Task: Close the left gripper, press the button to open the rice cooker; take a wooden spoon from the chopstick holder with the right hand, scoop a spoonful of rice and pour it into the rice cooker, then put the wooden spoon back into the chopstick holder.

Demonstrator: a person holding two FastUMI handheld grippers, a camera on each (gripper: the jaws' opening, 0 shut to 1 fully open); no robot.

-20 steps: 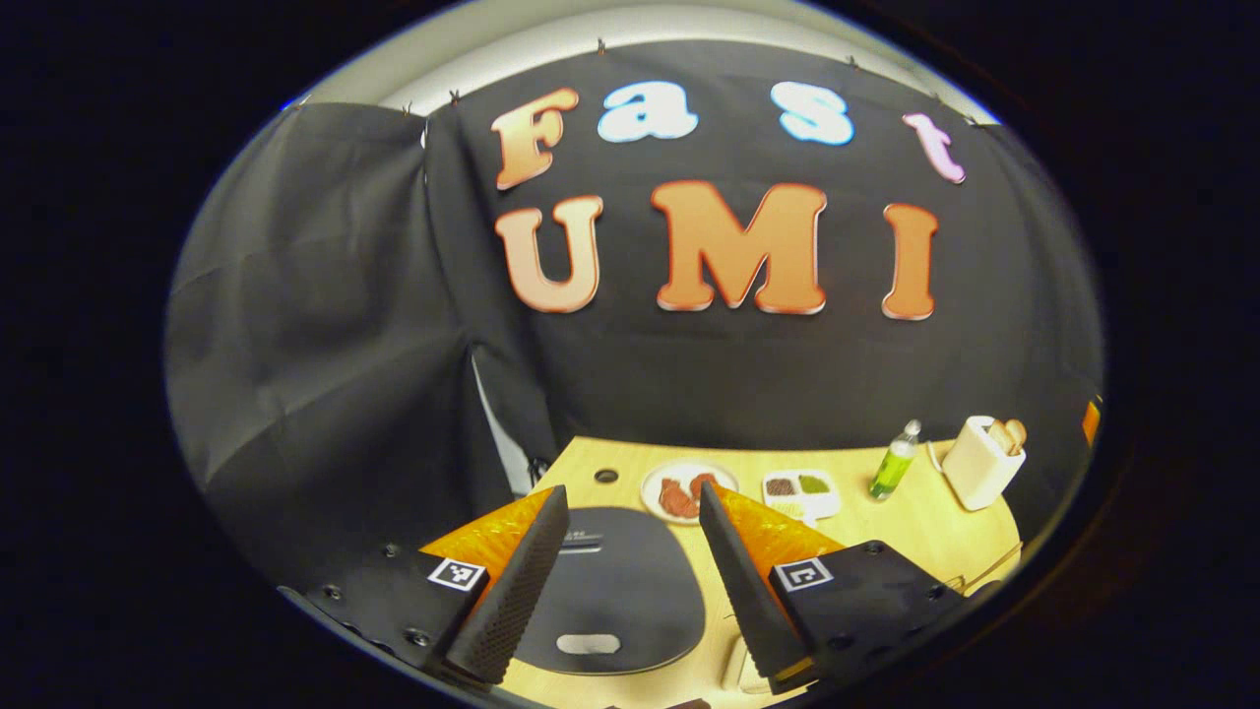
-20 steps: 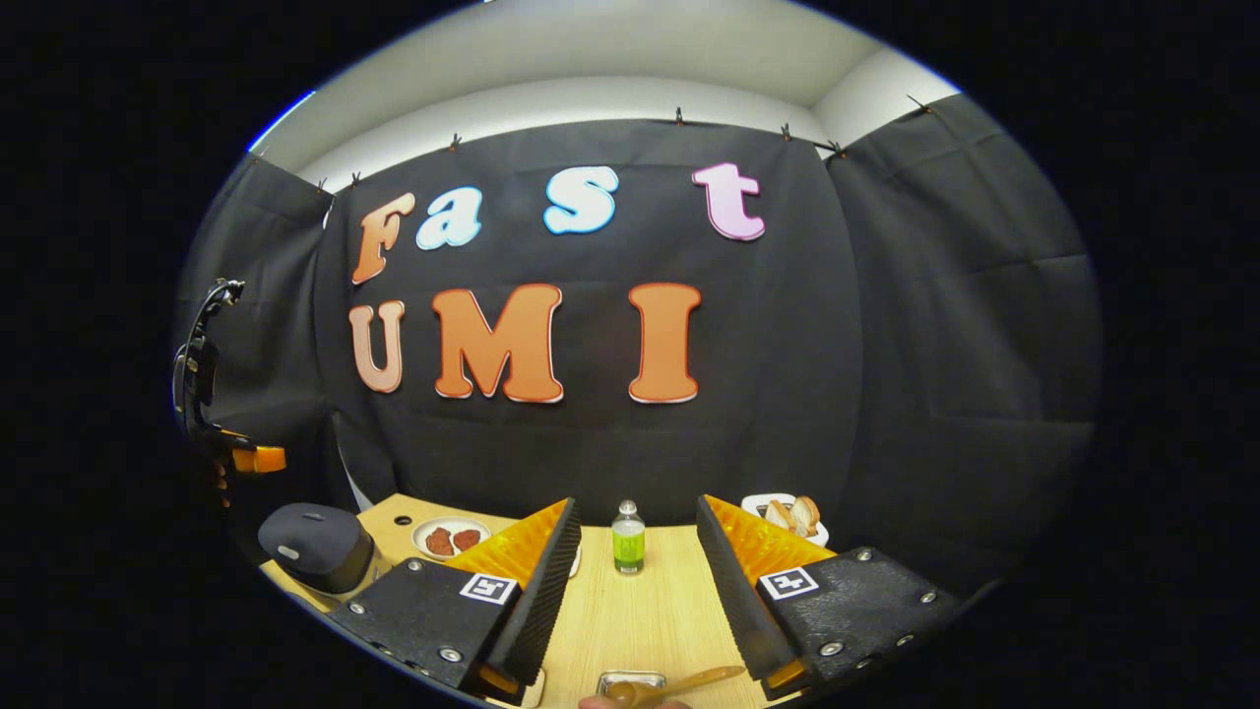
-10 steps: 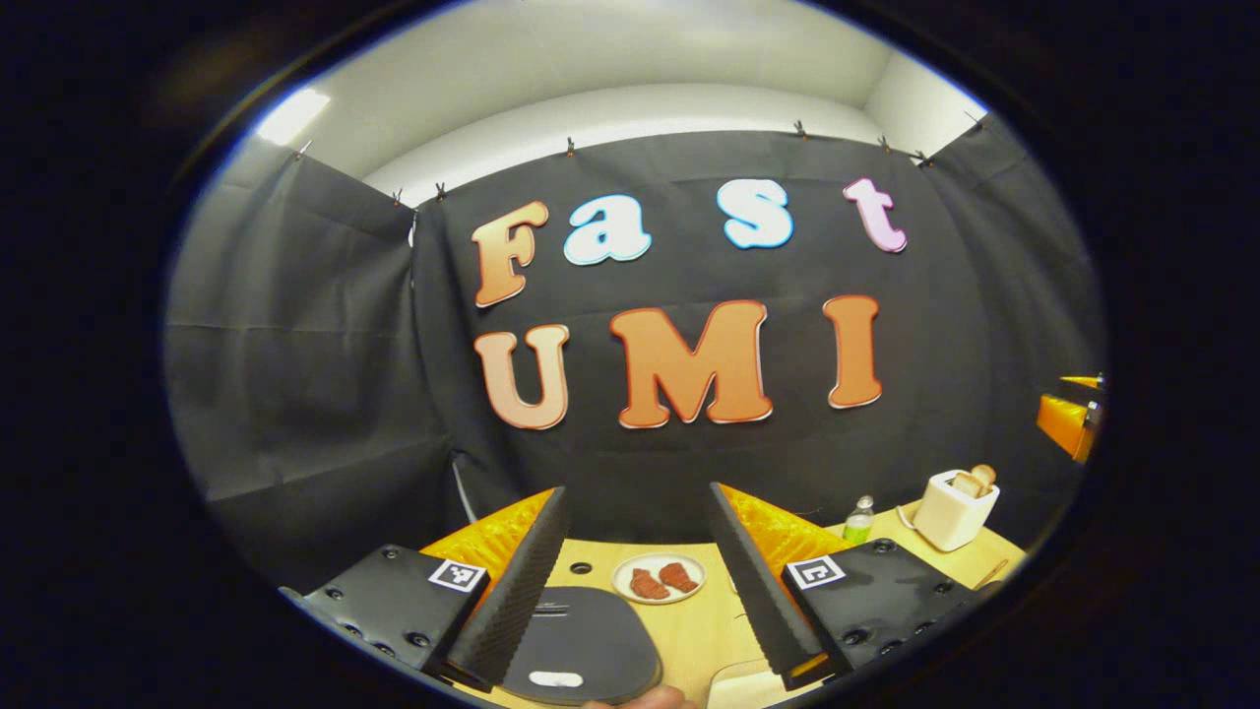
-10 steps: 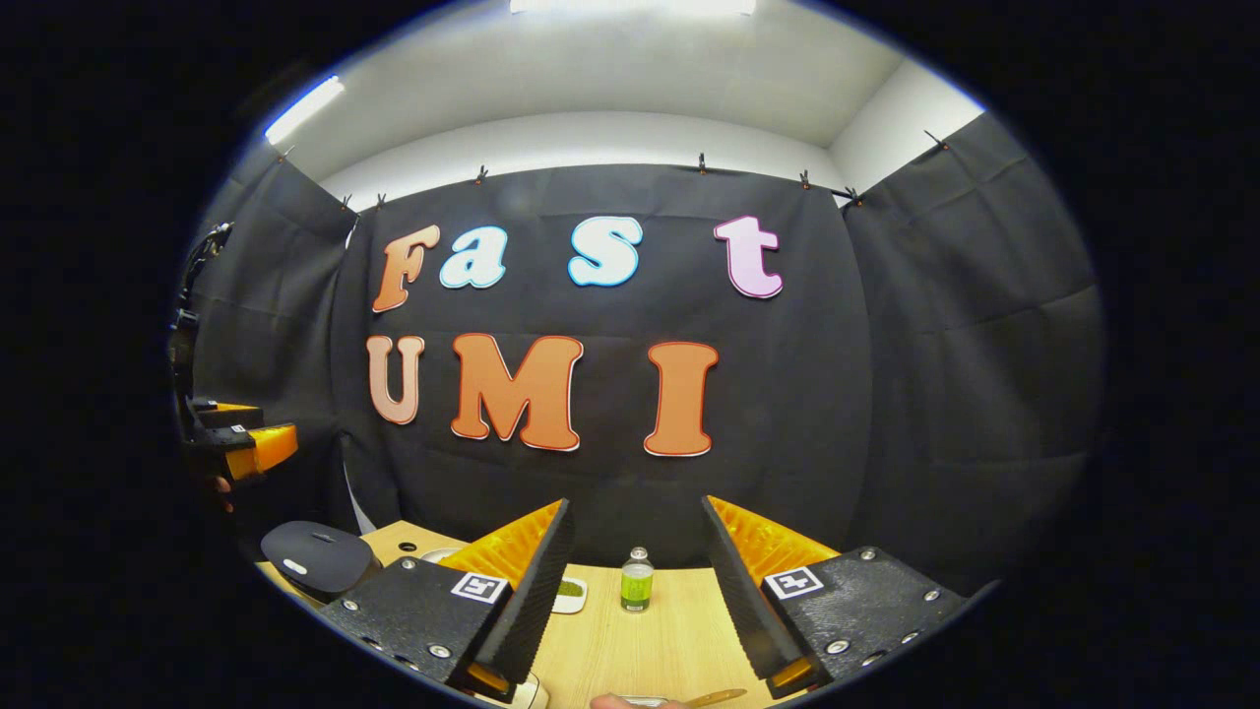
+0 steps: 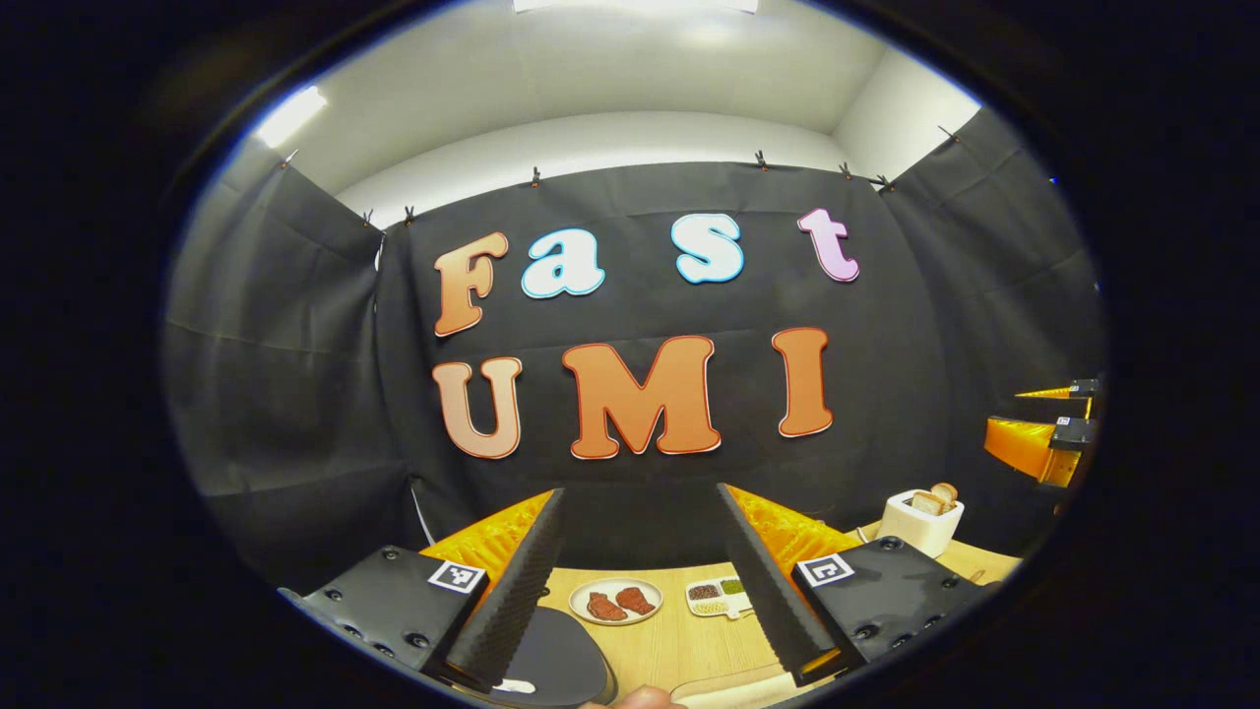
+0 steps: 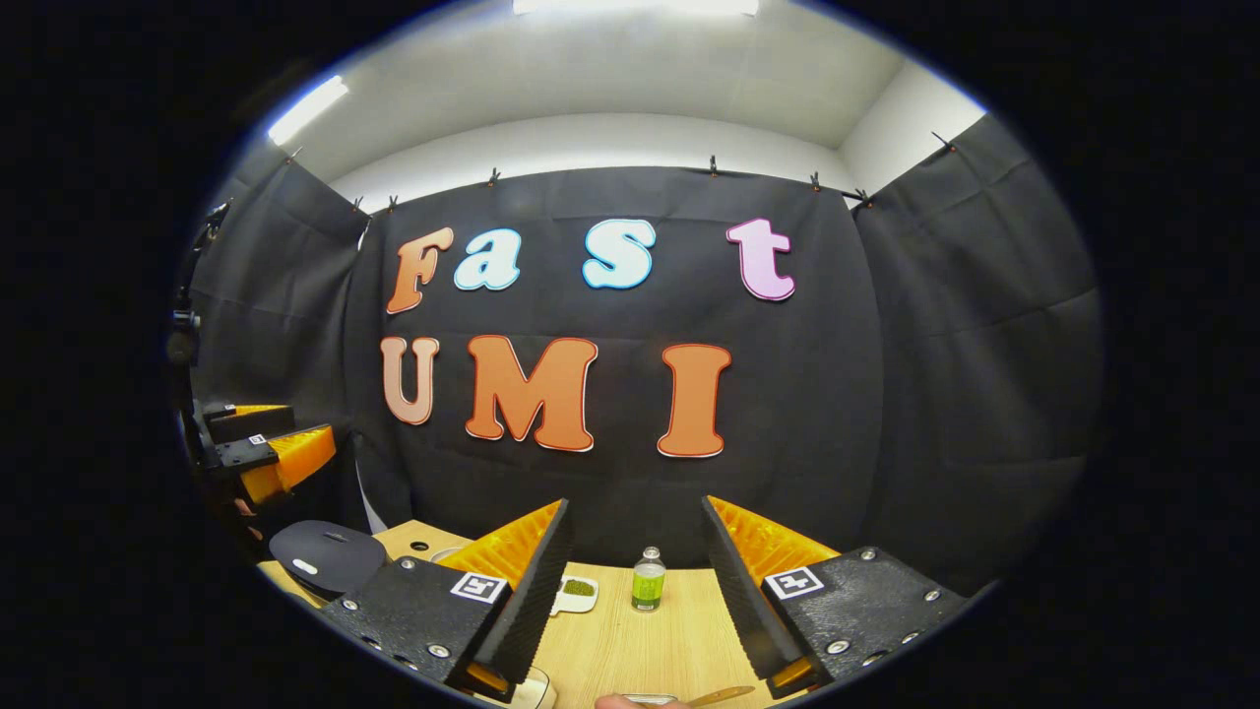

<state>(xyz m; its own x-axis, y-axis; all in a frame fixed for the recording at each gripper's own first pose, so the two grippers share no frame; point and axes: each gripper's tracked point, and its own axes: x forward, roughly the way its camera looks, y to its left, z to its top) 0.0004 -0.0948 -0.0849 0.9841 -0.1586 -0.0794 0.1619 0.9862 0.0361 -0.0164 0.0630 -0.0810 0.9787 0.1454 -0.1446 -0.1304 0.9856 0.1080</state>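
left tongs (image 5: 640, 581): held above the worktop (image 5: 679, 640), spread wide, nothing between the fingers. also seen at the left edge of the right gripper view (image 6: 266, 453), raised well above the rice cooker.

right tongs (image 6: 630, 581): spread wide, empty, over the worktop (image 6: 630, 645). also seen at the right edge of the left gripper view (image 5: 1043, 433), held high.

rice cooker (image 5: 556, 665): dark lid shut, low in the left gripper view beneath the left finger; in the right gripper view (image 6: 325, 556) at the worktop's left end.

wooden spoon (image 6: 719, 696): tip visible at the bottom edge of the right gripper view, lying apart from both tongs; its holder cannot be made out.

plate with two reddish pieces (image 5: 615, 601): on the worktop beyond the cooker.

divided dish (image 5: 719, 594): just beside the plate.

green bottle (image 6: 647, 581): upright, between the right fingers in view, near the far edge.

toaster with bread (image 5: 920, 520): at the worktop's right end.
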